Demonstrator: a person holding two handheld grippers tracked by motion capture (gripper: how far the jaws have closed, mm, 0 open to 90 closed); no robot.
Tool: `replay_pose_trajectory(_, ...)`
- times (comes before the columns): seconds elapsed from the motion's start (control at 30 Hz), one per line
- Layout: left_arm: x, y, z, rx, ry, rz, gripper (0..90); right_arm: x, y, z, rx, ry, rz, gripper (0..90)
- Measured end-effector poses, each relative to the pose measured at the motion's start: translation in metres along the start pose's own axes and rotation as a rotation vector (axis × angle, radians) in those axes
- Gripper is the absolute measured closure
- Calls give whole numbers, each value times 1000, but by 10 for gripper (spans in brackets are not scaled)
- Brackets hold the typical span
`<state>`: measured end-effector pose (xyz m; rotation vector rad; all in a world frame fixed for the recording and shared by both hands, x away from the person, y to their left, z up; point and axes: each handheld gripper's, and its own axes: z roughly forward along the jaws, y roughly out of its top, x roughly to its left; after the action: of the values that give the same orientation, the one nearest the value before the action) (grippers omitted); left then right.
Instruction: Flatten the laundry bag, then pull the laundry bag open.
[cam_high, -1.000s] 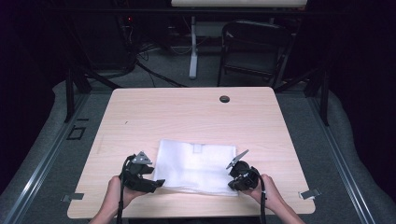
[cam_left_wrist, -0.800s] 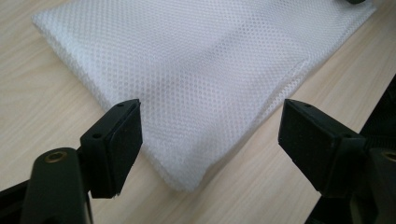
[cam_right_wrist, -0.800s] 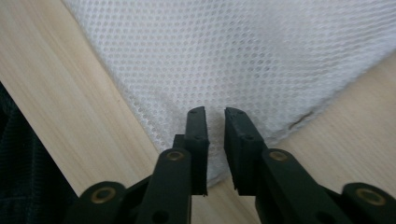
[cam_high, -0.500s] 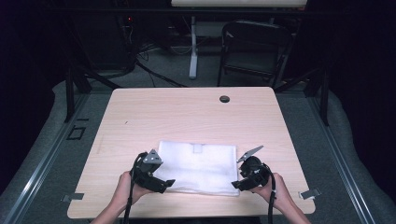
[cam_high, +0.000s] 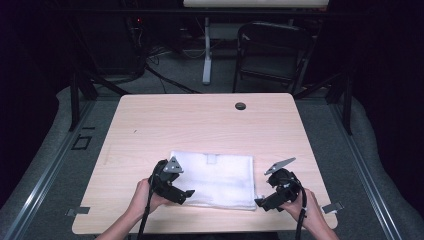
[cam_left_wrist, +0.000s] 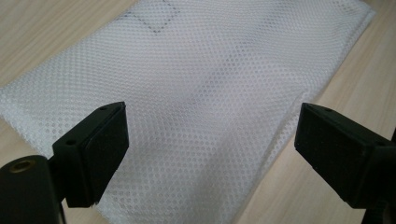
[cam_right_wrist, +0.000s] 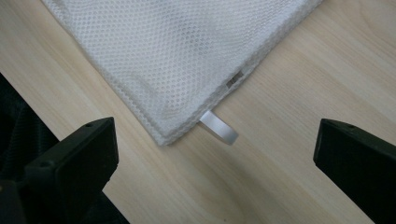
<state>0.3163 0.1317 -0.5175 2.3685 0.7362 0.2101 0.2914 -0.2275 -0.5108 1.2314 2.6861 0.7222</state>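
Note:
A folded white mesh cloth (cam_high: 215, 177) lies flat near the front of the wooden table (cam_high: 200, 125). My left gripper (cam_high: 186, 194) hovers over the cloth's front left part, and its jaws have just been opening. In the left gripper view the left gripper (cam_left_wrist: 212, 123) stands wide apart above the mesh cloth (cam_left_wrist: 196, 84), gripping nothing. My right gripper (cam_high: 261, 203) sits just off the cloth's front right corner, its jaws also just opened. In the right gripper view the right gripper (cam_right_wrist: 217, 137) frames that cloth (cam_right_wrist: 177, 51) corner and its small white loop tab (cam_right_wrist: 218, 129), untouched.
A dark cable hole (cam_high: 240, 106) sits near the table's far edge. A folding chair (cam_high: 272, 50) and stand legs are on the floor behind the table. The table's front edge runs close under both hands.
The right gripper has let go of the cloth's corner, opened and drawn back to the right, off the cloth. The left gripper has opened wider and shifted right over the cloth.

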Motion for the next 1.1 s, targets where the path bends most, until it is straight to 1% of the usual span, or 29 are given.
replay_pose_trajectory(0.03, 0, 0, 1, 4, -13, 1, 89, -1, -1, 0, -8, -4, -4, 0)
replay_pose_trajectory(0.1, -1, 0, 2, 9, -13, 3, 83, -2, -2, -1, -11, -7, -5, 0)
replay_pose_trajectory(0.13, -1, 0, 3, 5, -20, 8, 83, -2, -3, -2, -16, -4, -2, 0)
replay_pose_trajectory(0.17, -2, 0, 3, 11, -23, 16, 63, -6, -6, -3, -21, -6, 2, 0)
replay_pose_trajectory(0.2, -3, 1, 3, 11, -23, 18, 63, -8, -6, -4, -12, -24, -8, 0)
replay_pose_trajectory(0.23, -3, 1, 3, 10, -27, 17, 61, -9, -6, -4, -17, -23, -5, 0)
replay_pose_trajectory(0.27, -3, 1, 3, 12, -30, 20, 60, -10, -6, -4, -13, -33, -1, 0)
replay_pose_trajectory(0.37, -3, 1, 4, 18, -40, 19, 44, -11, -6, -3, -24, -29, 4, 0)
replay_pose_trajectory(0.4, -6, 1, 6, 36, -48, 31, 34, -11, -6, -2, -16, -34, 8, 0)
replay_pose_trajectory(0.43, -6, 1, 6, 36, -48, 31, 30, -12, -7, -2, -22, -36, 14, 0)
replay_pose_trajectory(0.47, -10, 2, 7, 38, -58, 43, 32, -13, -7, -3, -21, -32, 20, 0)
replay_pose_trajectory(0.5, -10, 2, 7, 38, -58, 43, 34, -14, -8, -3, -20, -38, 16, 0)
replay_pose_trajectory(0.53, -12, 3, 8, 39, -51, 60, 34, -14, -8, -3, -23, -34, 20, 0)
replay_pose_trajectory(0.6, -12, 4, 9, 37, -59, 66, 47, -14, -9, -4, -25, -32, 26, 0)
replay_pose_trajectory(0.63, -13, 4, 9, 41, -69, 68, 51, -14, -9, -5, -23, -45, 24, 0)
replay_pose_trajectory(0.67, -13, 4, 9, 44, -84, 66, 52, -13, -9, -5, -30, -33, 30, 0)
replay_pose_trajectory(0.73, -14, 4, 11, 41, -90, 79, 62, -13, -7, -4, -17, -37, 19, 0)
replay_pose_trajectory(0.77, -16, 4, 12, 35, -94, 75, 64, -12, -7, -3, -21, -27, 27, 0)
replay_pose_trajectory(0.8, -16, 4, 12, 34, -94, 83, 72, -12, -7, -2, -11, -29, 20, 0)
replay_pose_trajectory(0.87, -17, 5, 13, 34, -93, 100, 102, -13, -7, 0, -6, -22, 20, 3)
replay_pose_trajectory(0.9, -18, 6, 13, 37, -93, 103, 118, -13, -7, 0, -1, -18, 21, 4)
replay_pose_trajectory(0.93, -19, 6, 14, 34, -96, 108, 126, -13, -8, 0, -3, -17, 19, 5)
replay_pose_trajectory(0.97, -20, 7, 16, 41, -109, 116, 145, -12, -8, 0, -5, -15, 24, 5)
replay_pose_trajectory(1.0, -21, 7, 17, 44, -110, 120, 150, -13, -8, 1, 6, 6, 25, 5)
replay_pose_trajectory(1.07, -22, 9, 21, 58, -119, 141, 154, -12, -8, 2, 10, 8, 28, 5)
replay_pose_trajectory(1.1, -22, 9, 24, 62, -117, 154, 160, -13, -7, 2, 19, -3, 23, 5)
